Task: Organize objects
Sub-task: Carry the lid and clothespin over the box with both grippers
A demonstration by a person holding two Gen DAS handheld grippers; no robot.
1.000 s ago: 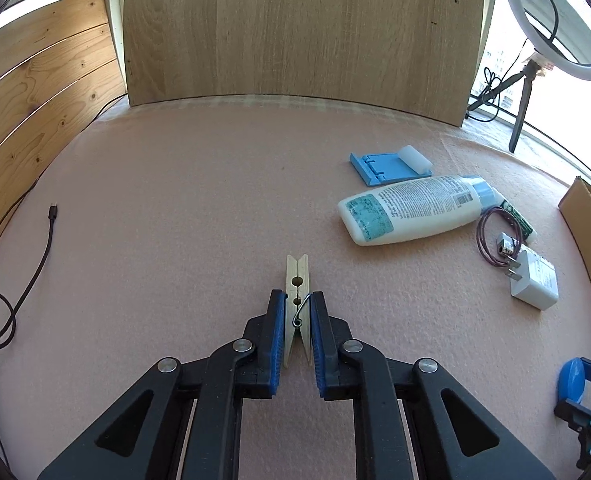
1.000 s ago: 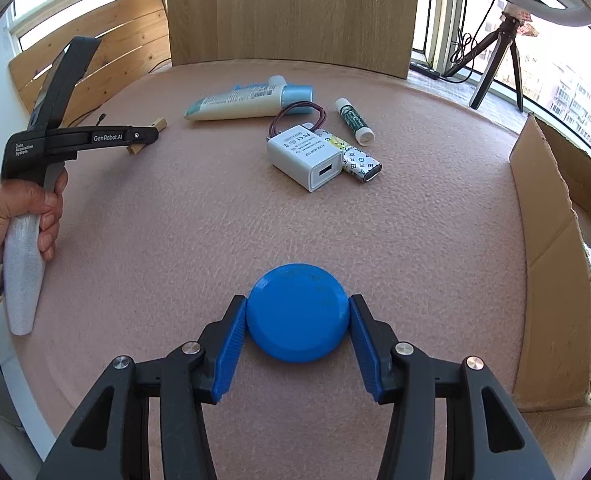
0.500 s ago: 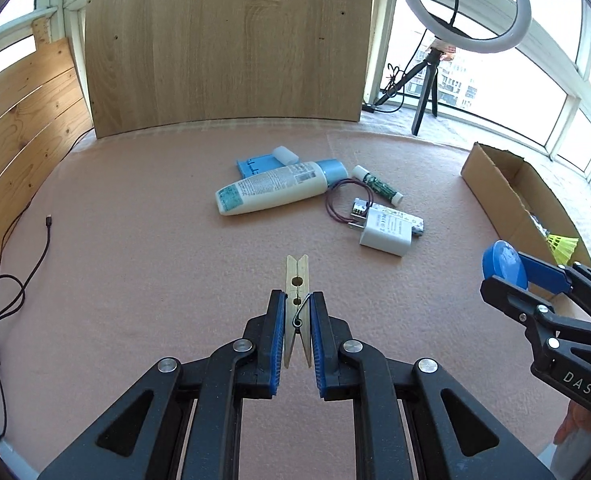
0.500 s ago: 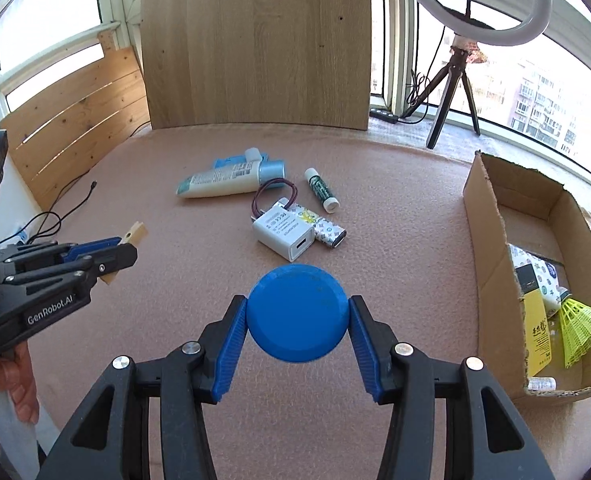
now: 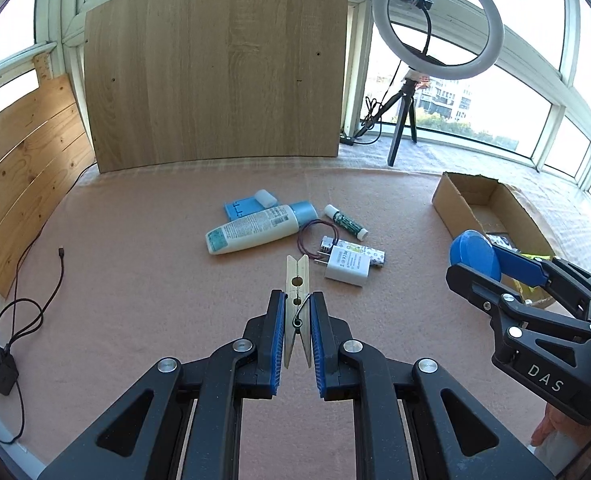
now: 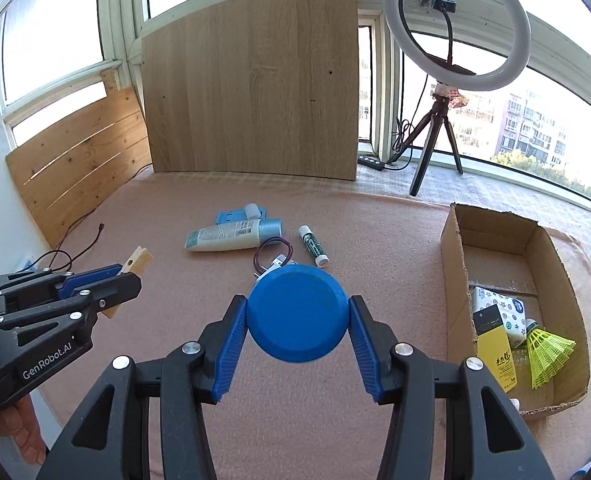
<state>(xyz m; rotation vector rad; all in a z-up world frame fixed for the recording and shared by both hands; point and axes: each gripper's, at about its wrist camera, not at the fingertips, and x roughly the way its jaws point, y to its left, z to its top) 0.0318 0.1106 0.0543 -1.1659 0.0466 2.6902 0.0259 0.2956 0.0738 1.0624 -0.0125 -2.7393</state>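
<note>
Left wrist: left claw (image 5: 297, 316) around clothespin (image 5: 297, 280) (right claw (image 6: 297, 322) clamping blue lid (image 6: 296, 312)).

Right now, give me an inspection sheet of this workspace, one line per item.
Surface: pink felt mat, flat.
Job's things: clothespin and blue lid both held above the mat; box at the right holds a shuttlecock, a yellow pack and a tissue pack.
Clutter: lotion tube, blue holder, lip balm, charger, wire loop, grouped mid-mat.
Grippers: left gripper shut on the clothespin; right gripper shut on the lid.
Cables: black cable along the mat's left edge, running to an adapter.
Surroundings: wood panel, ring light on a tripod, windows.
</note>
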